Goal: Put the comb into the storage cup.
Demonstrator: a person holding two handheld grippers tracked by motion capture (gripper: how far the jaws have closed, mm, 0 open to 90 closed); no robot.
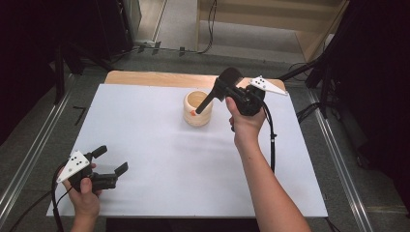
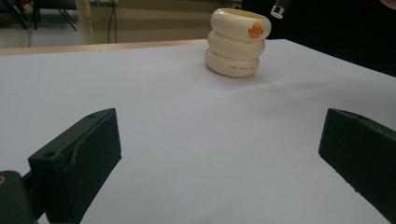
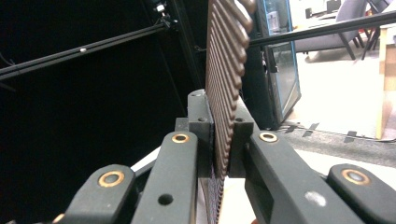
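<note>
We saw a white table [image 1: 159,159] ringed by dark curtains. A cream ringed cup [image 1: 197,109] stood far, centre-right. Our right gripper [image 1: 223,87] was clamped on a ribbed brush [image 3: 226,70], its handle [image 1: 205,103] angled over the cup. Our left gripper [image 1: 110,160], near-left, gaped empty.

**Site classed as a recording lab or studio workspace**

We find a wooden table [image 1: 145,77] covered by a plain white sheet [image 1: 159,159], set on grey carpet. Black curtains [image 1: 29,58] and dark stand legs [image 1: 60,67] flank it, with cables [image 1: 211,29] trailing across the floor. A metal floor rail [image 1: 29,159] runs alongside. Behind, we note a glass-fronted cabinet [image 3: 280,60] and office chairs [image 3: 345,23].
</note>
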